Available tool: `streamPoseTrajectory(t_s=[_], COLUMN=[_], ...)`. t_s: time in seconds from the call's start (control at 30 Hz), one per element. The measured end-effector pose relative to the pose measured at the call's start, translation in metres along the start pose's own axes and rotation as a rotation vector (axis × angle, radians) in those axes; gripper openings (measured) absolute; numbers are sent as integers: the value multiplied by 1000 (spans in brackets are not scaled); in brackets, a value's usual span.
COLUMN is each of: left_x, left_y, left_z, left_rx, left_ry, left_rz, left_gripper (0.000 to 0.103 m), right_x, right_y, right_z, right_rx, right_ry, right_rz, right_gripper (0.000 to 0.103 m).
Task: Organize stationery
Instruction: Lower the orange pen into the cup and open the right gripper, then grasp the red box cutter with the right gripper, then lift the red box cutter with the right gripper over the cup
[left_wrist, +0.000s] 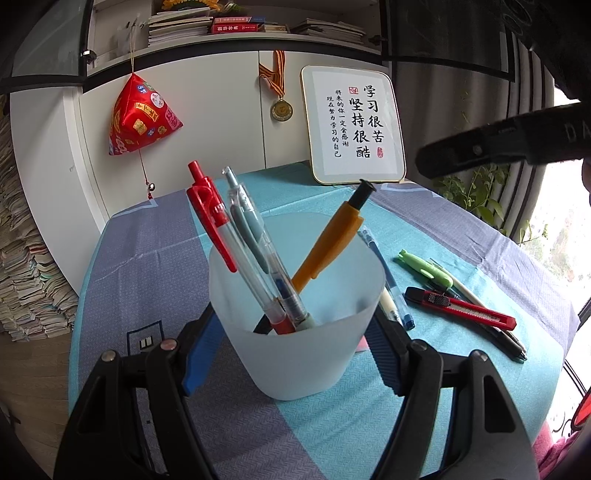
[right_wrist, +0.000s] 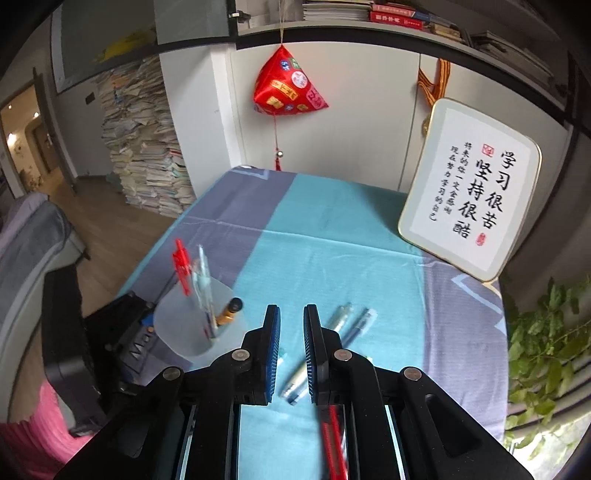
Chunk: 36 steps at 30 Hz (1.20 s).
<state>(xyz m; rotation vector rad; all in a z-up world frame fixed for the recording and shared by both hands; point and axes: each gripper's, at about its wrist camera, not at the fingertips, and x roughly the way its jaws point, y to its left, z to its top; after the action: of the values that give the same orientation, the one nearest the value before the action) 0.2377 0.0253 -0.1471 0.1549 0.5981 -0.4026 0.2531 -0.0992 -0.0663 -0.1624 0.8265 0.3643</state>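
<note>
Now my left claw (left_wrist: 295, 354) clamps the frosted cup (left_wrist: 295, 332), a blue pad pressed on each side of it, low in the middle of the left view. Three pens stand in the cup: a red pen (left_wrist: 208, 216) and a clear pen (left_wrist: 251, 243) lean to the upper left, an orange pen (left_wrist: 328, 243) leans to the upper right. On the cloth (left_wrist: 147, 258) to the right of the cup lie more pens, a green pen (left_wrist: 424, 267) and a red cutter (left_wrist: 460, 308), near each other.

My right claw (right_wrist: 291, 350) hangs low at centre in its own view, jaws nearly together with nothing between them. Just beyond its tips lie two pale pens (right_wrist: 332, 332); they look to be touching each other, though blur makes that unsure. A framed sign (right_wrist: 471, 192) stands at the right.
</note>
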Motion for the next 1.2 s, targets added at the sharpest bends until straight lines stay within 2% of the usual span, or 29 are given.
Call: streamPoseTrajectory(t_s=[0.23,0.43,0.8,0.97,1.2], left_x=[-1,-1,-1,-1,-1], left_y=[0,0,-1,0,0], left_z=[0,0,0,-1,-2], left_rx=[4,5,8,12,14], left_ry=[-1,-1,2,3,9], left_rz=[0,0,0,-3,-7], left_gripper=[72,72,72,72,72], right_x=[12,33,51,53,58], right_y=[-8,-4,-13,-24,-25], right_z=[-27,-49,-69,-76,-64], right_rx=[-38,-92,-66,-48,-25], right_ry=[72,150,213,227,231], right_rz=[-130,-156,-121,-68,15], right_gripper=[11,11,11,11,11])
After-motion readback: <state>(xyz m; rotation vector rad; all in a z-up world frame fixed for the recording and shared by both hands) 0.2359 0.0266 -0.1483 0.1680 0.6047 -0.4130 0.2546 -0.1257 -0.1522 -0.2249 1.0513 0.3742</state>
